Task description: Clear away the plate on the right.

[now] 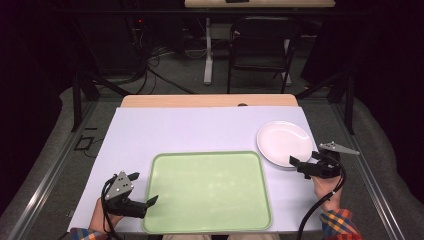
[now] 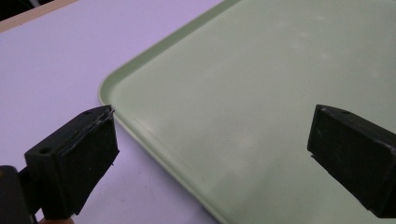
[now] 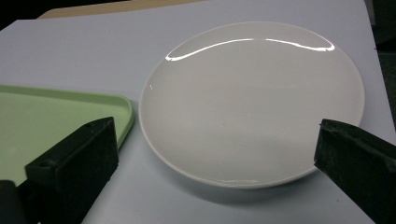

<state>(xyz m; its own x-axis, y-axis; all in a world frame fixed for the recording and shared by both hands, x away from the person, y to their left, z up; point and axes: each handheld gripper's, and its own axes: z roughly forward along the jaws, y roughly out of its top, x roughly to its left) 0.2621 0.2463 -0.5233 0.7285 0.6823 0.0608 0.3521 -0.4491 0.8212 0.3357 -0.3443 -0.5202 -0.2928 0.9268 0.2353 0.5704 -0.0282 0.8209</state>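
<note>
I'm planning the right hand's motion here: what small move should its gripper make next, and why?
Probably ease the right gripper forward and down until its jaws straddle the near rim of the white plate. The jaws stand open just short of that rim, holding nothing, and the plate lies flat on the table beside the green tray.

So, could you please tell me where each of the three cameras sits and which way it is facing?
High view: fixed above the person's side, looking forward and down on the table; forearms, left gripper and right gripper come in from below.
Left gripper view: rides the left gripper, looking along its open jaws at the green tray.
Right gripper view: rides the right gripper, looking along its open jaws at the white plate.
Shared: both gripper views show the tray and the table; the high view shows everything.
</note>
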